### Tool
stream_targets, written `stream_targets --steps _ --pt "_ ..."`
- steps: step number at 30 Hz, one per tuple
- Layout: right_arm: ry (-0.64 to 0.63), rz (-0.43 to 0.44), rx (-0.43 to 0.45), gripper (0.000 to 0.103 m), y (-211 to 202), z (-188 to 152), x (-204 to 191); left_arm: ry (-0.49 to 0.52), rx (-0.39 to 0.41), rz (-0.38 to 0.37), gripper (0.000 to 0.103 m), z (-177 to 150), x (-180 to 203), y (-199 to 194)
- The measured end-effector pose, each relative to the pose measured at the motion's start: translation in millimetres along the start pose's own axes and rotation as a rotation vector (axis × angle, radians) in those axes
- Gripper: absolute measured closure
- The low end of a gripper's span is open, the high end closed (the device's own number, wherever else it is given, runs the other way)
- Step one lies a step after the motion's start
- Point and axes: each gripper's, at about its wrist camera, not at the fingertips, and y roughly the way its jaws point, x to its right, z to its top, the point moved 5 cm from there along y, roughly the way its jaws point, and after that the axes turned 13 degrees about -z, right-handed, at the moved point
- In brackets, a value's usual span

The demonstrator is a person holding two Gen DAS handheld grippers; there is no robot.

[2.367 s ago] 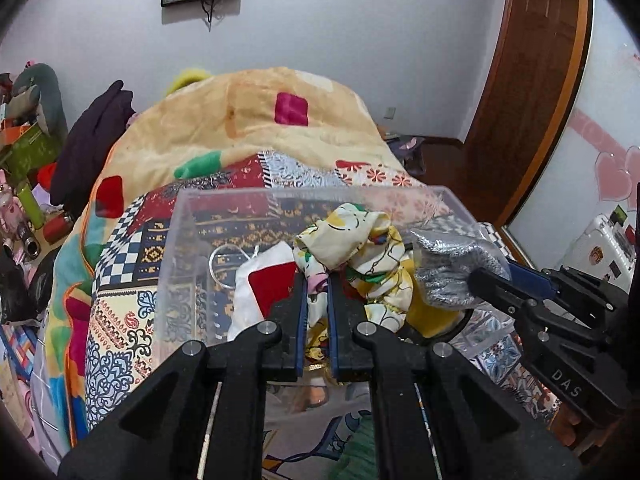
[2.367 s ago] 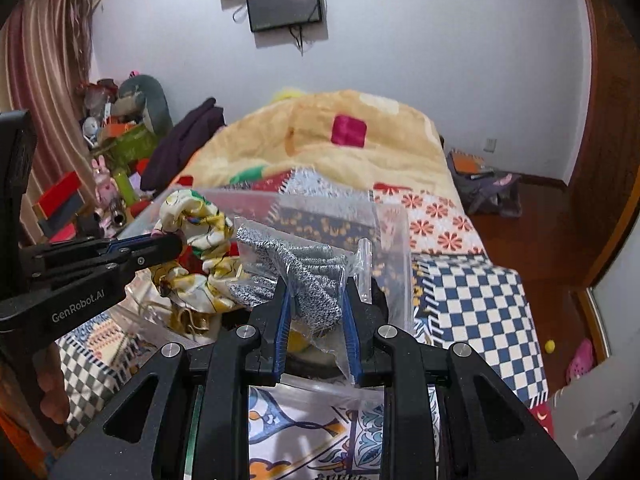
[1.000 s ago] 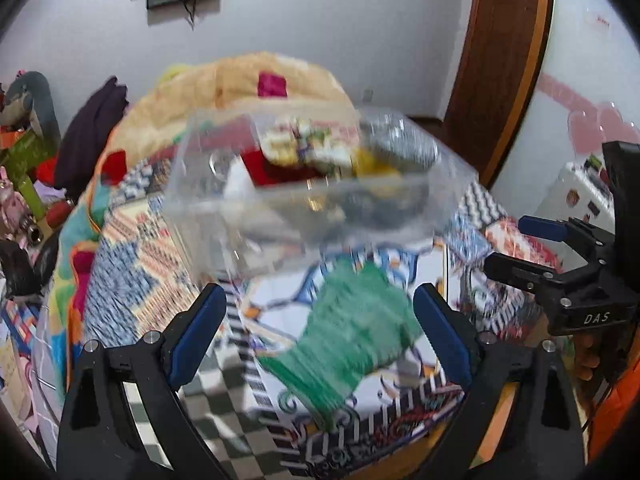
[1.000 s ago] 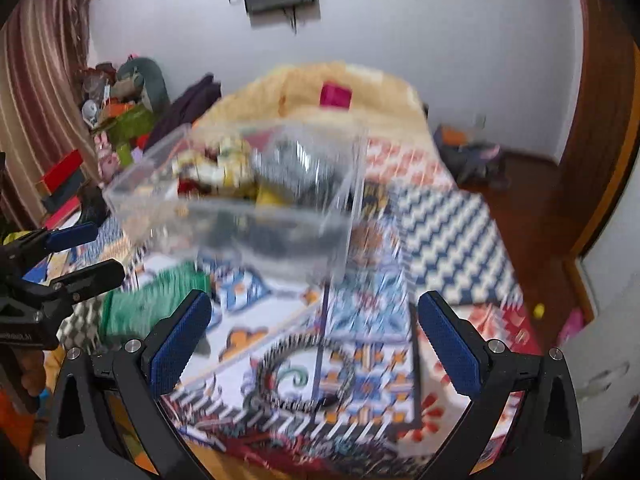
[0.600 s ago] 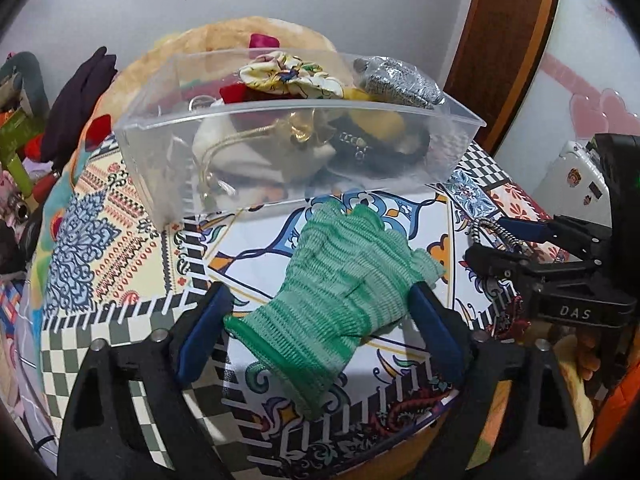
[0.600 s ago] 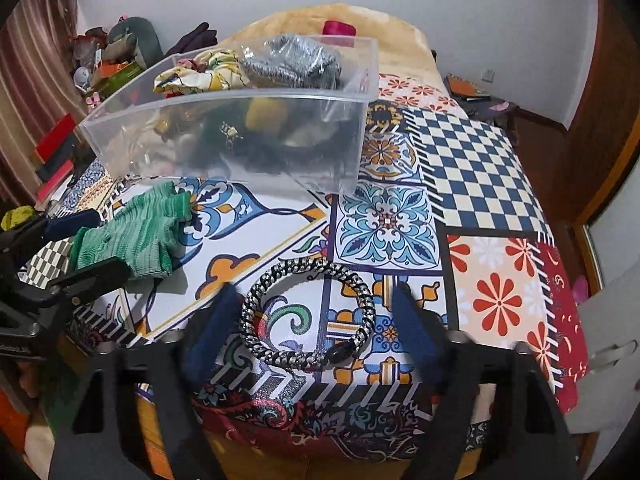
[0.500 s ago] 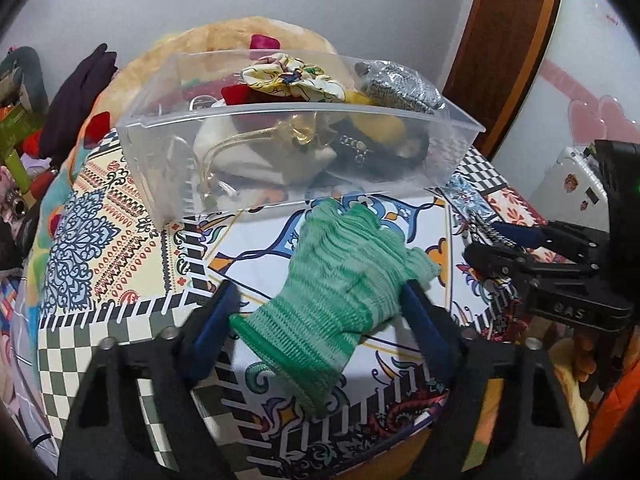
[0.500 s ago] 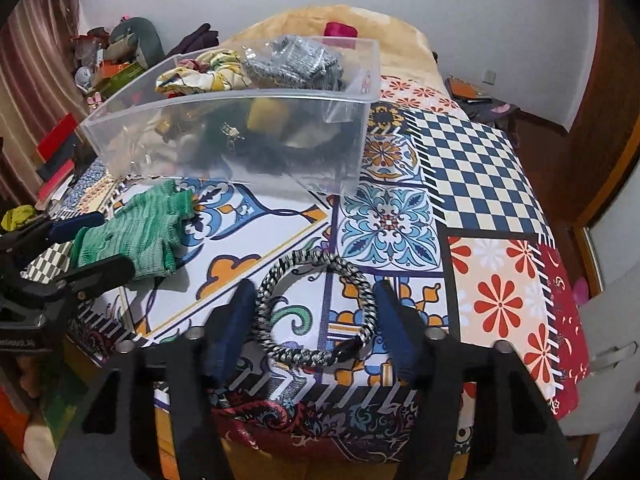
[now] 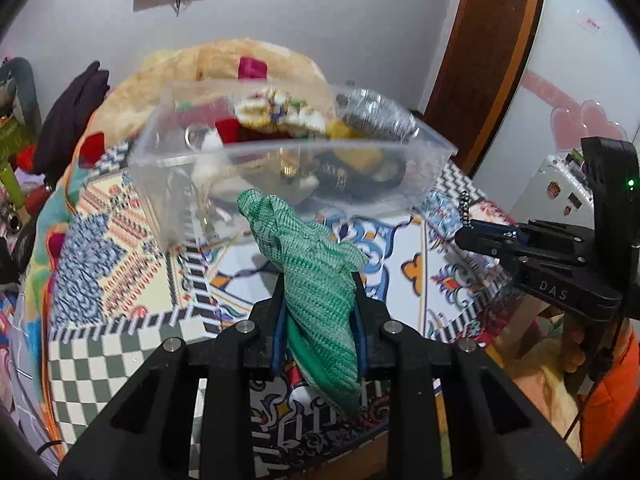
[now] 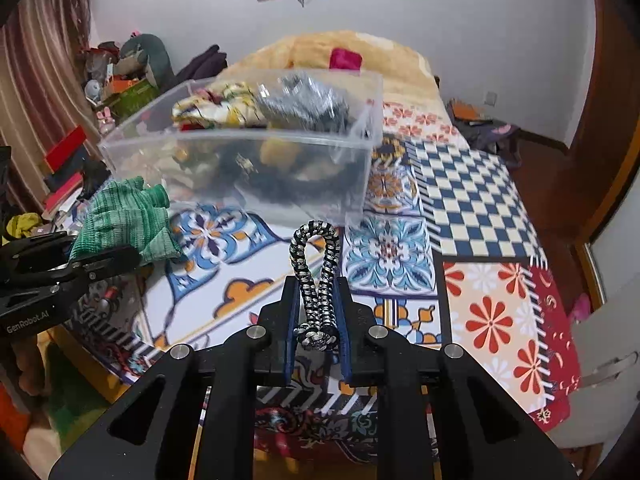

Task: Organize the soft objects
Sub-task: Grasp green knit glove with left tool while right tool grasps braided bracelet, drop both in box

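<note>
My left gripper [image 9: 318,300] is shut on a green knitted glove [image 9: 316,280] and holds it above the patterned bedspread. The glove also shows at the left of the right wrist view [image 10: 128,216]. My right gripper [image 10: 316,300] is shut on a black-and-white braided rope loop [image 10: 316,272], lifted off the bed. A clear plastic bin [image 9: 280,168] stands just beyond both grippers. It holds a floral cloth [image 9: 276,114], a silver mesh item [image 9: 376,116] and other soft things. The bin also shows in the right wrist view [image 10: 240,160].
The patchwork bedspread [image 10: 460,208] covers the bed, with an orange quilt [image 9: 240,60] heaped behind the bin. Clutter and toys [image 10: 128,68] stand at the left. A wooden door [image 9: 492,52] is at the right.
Both grippers were open over the bed; the left has now shut on the green glove and the right on the rope loop, and both have lifted them.
</note>
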Motion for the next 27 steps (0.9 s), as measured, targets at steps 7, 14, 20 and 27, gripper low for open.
stream_targets --steps 7,14,20,27 --pt "0.000 -0.005 0.101 0.088 -27 27 -3 0.024 0.096 0.011 0.076 26 7 -33" --pt "0.023 0.006 0.221 0.088 -51 66 -5 0.059 0.192 0.045 0.076 68 7 -52" --pt "0.032 0.016 0.287 0.088 -54 98 -16 0.074 0.217 0.070 0.076 98 -2 -51" --pt "0.033 0.015 0.263 0.088 -23 118 -33 0.064 0.180 0.097 0.076 117 -15 -22"
